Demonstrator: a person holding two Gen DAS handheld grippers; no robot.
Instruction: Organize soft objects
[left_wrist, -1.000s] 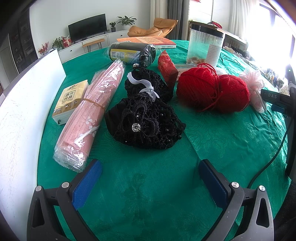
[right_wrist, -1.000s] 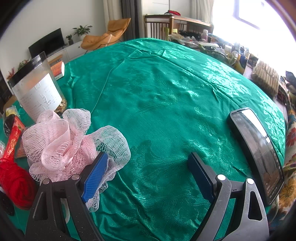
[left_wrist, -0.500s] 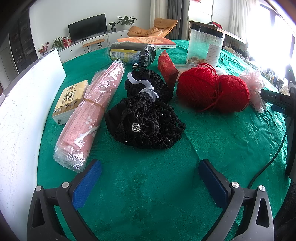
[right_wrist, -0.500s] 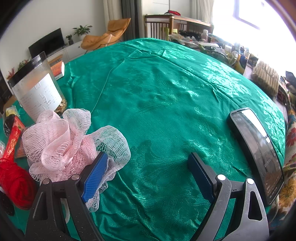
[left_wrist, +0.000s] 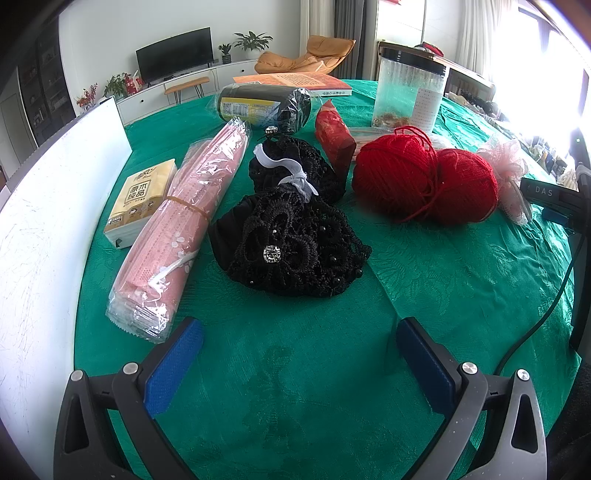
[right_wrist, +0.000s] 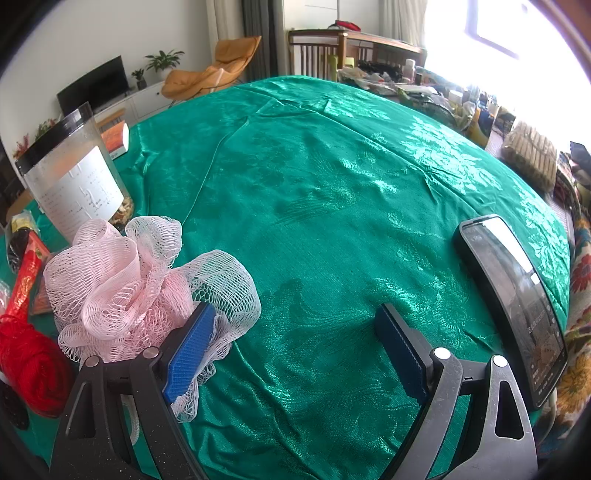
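On the green tablecloth (left_wrist: 461, 273) lie black crocheted pieces (left_wrist: 291, 236), two red yarn balls (left_wrist: 424, 181), a pink mesh bath pouf (left_wrist: 508, 173) and a long pink plastic-wrapped pack (left_wrist: 184, 218). My left gripper (left_wrist: 299, 354) is open and empty, low over the cloth in front of the black crochet. My right gripper (right_wrist: 295, 354) is open and empty; its left finger (right_wrist: 188, 354) touches the pouf's (right_wrist: 122, 284) right edge. The red yarn (right_wrist: 29, 365) shows at the far left of the right wrist view.
A white board (left_wrist: 40, 236) stands along the left. A tissue pack (left_wrist: 142, 199), dark wrapped roll (left_wrist: 262, 107), red packet (left_wrist: 336, 140), clear jar (left_wrist: 410, 96) and orange book (left_wrist: 295, 79) sit behind. A phone (right_wrist: 513, 299) lies at the right. A cable (left_wrist: 546, 310) runs right.
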